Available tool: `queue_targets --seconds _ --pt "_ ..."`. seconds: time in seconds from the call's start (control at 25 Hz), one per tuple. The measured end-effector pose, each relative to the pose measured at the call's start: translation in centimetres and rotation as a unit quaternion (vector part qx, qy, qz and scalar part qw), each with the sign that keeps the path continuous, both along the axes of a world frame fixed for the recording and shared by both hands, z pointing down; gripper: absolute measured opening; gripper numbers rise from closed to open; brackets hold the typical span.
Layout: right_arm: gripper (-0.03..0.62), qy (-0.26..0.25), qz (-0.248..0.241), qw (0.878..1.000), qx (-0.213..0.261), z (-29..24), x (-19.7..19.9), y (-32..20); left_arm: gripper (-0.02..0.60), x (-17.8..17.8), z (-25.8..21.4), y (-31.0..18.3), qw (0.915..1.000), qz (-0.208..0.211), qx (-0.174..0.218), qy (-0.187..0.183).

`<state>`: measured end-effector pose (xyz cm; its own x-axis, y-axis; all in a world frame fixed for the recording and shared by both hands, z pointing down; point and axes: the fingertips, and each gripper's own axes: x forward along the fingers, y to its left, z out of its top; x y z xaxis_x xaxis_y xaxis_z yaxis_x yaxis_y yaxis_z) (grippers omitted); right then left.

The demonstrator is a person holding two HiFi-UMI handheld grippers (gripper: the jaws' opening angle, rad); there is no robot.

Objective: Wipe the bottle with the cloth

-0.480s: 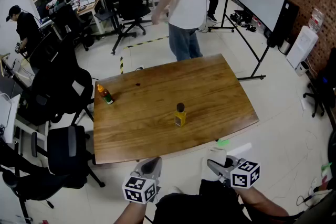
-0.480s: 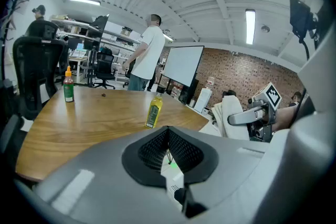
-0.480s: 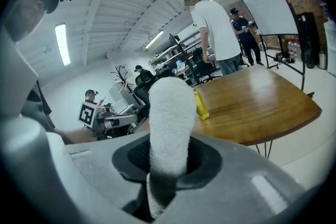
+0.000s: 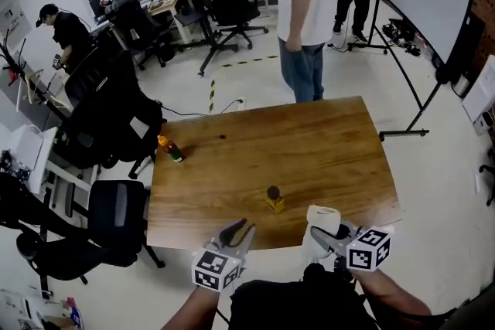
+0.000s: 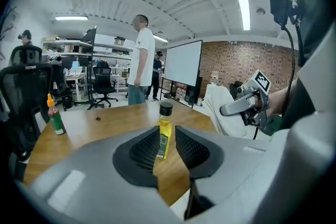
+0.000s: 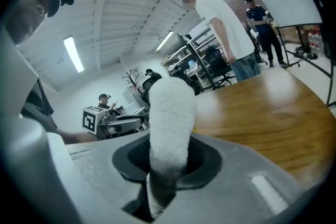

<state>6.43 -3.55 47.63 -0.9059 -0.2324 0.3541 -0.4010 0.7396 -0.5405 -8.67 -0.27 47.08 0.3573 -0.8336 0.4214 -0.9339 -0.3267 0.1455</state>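
Left gripper (image 4: pixel 241 229): we have the fingers apart, nothing between them. The bottle (image 4: pixel 274 199) stands upright on the table (image 4: pixel 332 143), ahead of the left tips and clear of them. Right gripper (image 4: pixel 321 234): fingers clamped on the white cloth (image 6: pixel 169 118), which sticks up past the tips.

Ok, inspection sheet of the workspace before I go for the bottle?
Surface: wooden table.
Job's things: yellow bottle, black cap, upright near the front edge; white cloth in the right gripper.
Clutter: orange-capped sauce bottle at the left edge; small dark speck.
Grippers: left gripper open, empty; right gripper shut on the cloth.
Cables: thin lead on the floor beyond the table.
Surroundings: person standing at the far edge; office chairs at left.
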Motion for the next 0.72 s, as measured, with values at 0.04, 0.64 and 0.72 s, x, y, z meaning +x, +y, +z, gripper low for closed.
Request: queue_targets --seconds 0.04,0.64,0.72 --pt "0.072 -0.004 -0.013 1.000 0.000 0.1 0.0 -1.2 0.122 0.1 0.2 -1.0 0.9999 -0.006 0.000 -0.008" --pt "0.072 -0.030 -0.065 0.996 -0.057 3.3 -2.3 -6.2 0.271 2.3 2.2 -10.3 0.9978 0.015 -0.012 -0.064" --pt "0.072 -0.030 -0.050 0.997 -0.058 3.6 -2.5 -6.5 0.228 2.3 2.7 -10.7 0.9971 0.033 -0.015 -0.067"
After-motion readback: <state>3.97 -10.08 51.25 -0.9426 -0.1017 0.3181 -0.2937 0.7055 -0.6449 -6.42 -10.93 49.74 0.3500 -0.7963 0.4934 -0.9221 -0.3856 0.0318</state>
